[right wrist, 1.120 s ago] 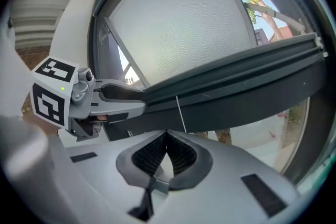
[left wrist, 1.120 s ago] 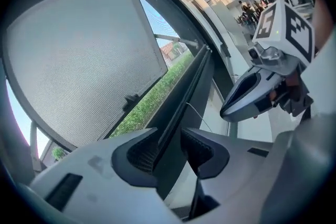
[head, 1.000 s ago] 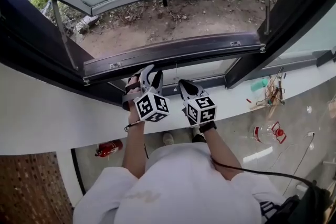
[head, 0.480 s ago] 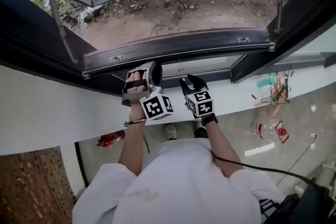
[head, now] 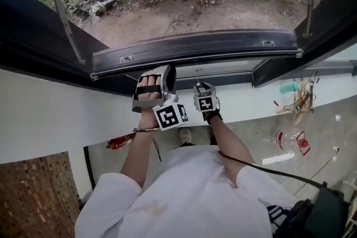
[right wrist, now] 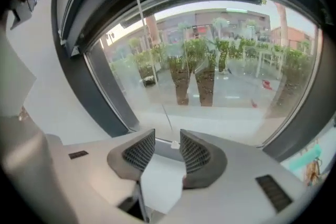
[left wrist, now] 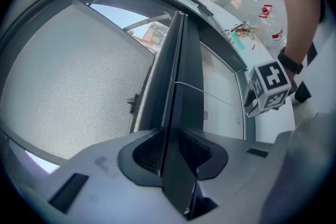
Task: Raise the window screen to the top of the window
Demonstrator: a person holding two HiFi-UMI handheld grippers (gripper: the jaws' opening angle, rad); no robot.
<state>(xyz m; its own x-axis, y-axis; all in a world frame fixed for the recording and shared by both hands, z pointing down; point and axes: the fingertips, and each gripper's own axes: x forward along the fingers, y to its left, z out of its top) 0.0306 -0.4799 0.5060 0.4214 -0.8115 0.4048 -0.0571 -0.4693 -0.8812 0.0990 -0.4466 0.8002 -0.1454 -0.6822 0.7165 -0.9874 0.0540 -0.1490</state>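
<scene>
A dark-framed window [head: 33,42] stands open over bare ground. Its grey mesh window screen [left wrist: 79,76] stretches away from the screen's long dark metal rail [head: 195,47], which spans the opening above the white sill [head: 50,114]. The left tool [left wrist: 169,135], jaws just drawn in, is clamped on that rail. The right tool [right wrist: 168,140], beneath the rail, has just spread its jaws. They stand apart around a thin white cord [right wrist: 164,107] and its small white end piece [right wrist: 174,144], pressing neither.

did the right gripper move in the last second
Yes: the right gripper has dropped away from the dark frame bar toward the white sill; its jaws have just been opening, the cord end between them.
</scene>
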